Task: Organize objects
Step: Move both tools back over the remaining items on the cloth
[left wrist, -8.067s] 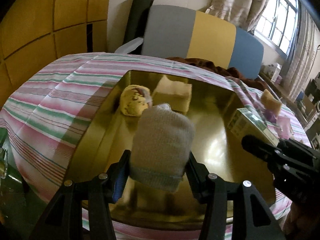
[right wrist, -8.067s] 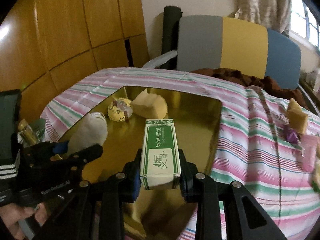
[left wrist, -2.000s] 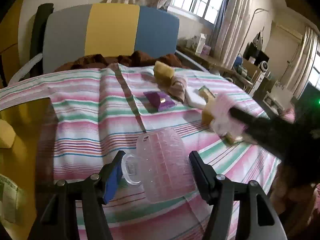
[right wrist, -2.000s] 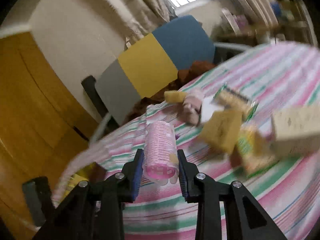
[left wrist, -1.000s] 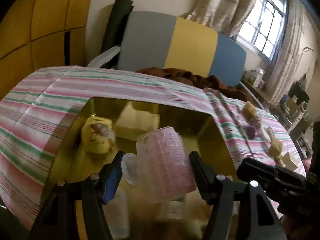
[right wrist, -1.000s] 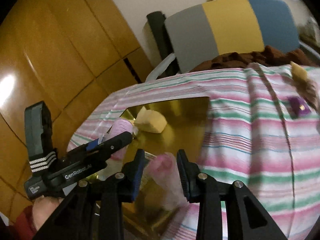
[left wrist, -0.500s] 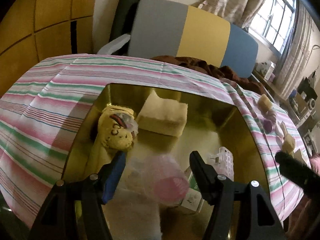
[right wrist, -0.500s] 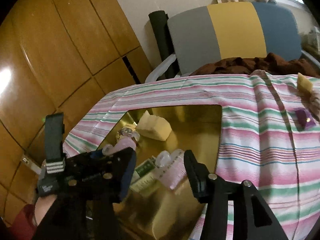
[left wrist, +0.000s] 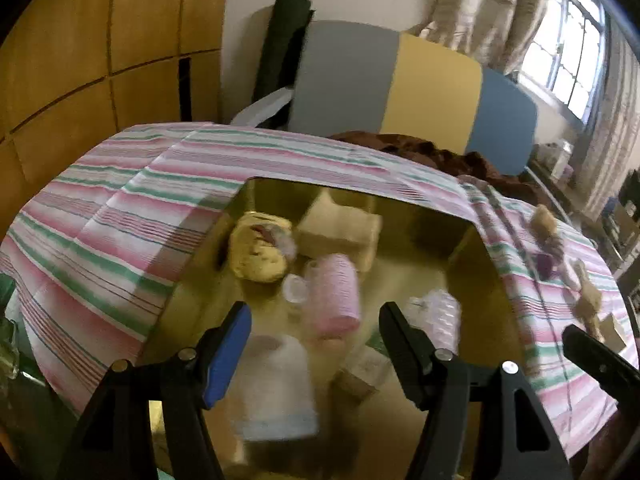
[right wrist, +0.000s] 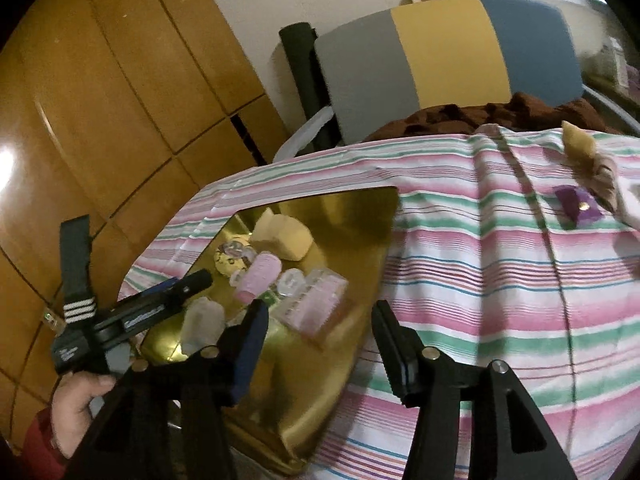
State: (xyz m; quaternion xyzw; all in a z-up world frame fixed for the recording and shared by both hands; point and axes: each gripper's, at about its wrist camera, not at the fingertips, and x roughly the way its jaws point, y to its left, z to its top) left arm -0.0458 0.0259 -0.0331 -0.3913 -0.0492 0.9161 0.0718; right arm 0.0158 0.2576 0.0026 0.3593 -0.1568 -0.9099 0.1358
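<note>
Pink roller [left wrist: 334,294] lies in the tray [left wrist: 448,236], beyond (untouched) spread fingers [left wrist: 228,340].

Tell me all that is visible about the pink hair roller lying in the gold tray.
The pink hair roller is a short, ribbed cylinder of pink plastic with a clear, round cap at one end. It lies on its side inside the gold tray, free of both open grippers. It sits close to the yellow round pouch and the pale sponge block; the frames are too blurred to confirm contact. In the right wrist view it appears at, beside a second, clearer roller.
</note>
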